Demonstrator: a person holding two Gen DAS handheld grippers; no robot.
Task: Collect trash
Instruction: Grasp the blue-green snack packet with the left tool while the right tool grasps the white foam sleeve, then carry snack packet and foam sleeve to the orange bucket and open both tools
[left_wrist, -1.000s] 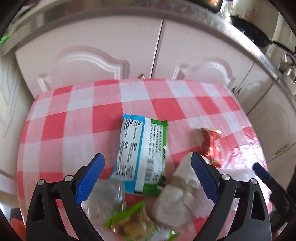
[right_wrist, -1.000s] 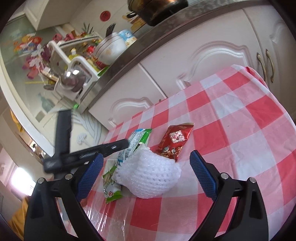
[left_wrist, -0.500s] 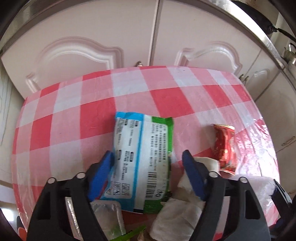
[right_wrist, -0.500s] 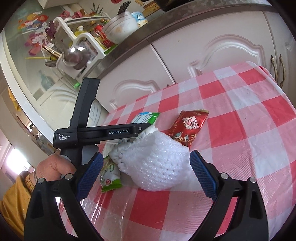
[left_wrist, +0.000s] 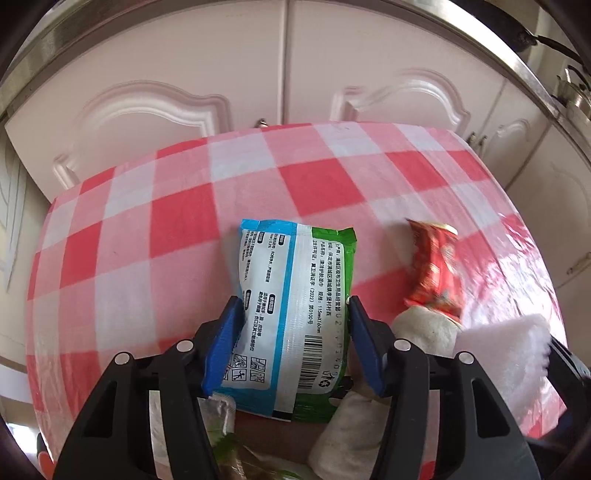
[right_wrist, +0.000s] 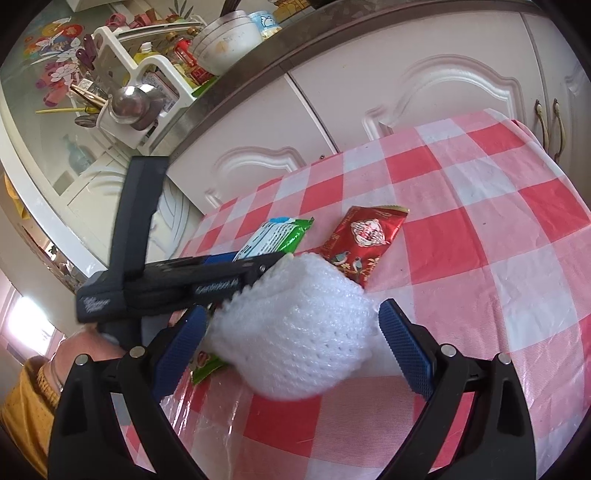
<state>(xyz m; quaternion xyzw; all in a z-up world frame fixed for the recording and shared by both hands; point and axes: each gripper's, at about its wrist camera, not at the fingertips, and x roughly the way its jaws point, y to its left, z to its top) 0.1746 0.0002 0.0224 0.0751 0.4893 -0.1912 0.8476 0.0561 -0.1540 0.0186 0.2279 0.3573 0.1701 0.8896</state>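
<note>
The left gripper (left_wrist: 293, 334) has its 2 blue pads pressed against the long edges of a blue, white and green wipes packet (left_wrist: 295, 306), pinching it at its barcode end while the far end of the packet lies on the red-and-white checked tablecloth (left_wrist: 177, 229). Just right of that packet lies a red snack wrapper (left_wrist: 434, 271), and below it a crumpled tissue (left_wrist: 424, 328) sits against the gripper's right finger; a second wad of tissue (left_wrist: 347, 432) and a clear plastic wrapper (left_wrist: 218, 410) lie under the gripper body. In the right wrist view, the right gripper (right_wrist: 291, 349) stands with its jaws wide apart on either side of a white foam net sleeve (right_wrist: 295, 332); I cannot tell whether either pad touches it. A green wrapper (right_wrist: 207, 369) pokes out from under the sleeve beside the left pad. The red wrapper lies just beyond the sleeve. White cabinet doors (right_wrist: 424, 81) stand behind the table, and a dish rack (right_wrist: 136, 74) sits on the counter above.
</note>
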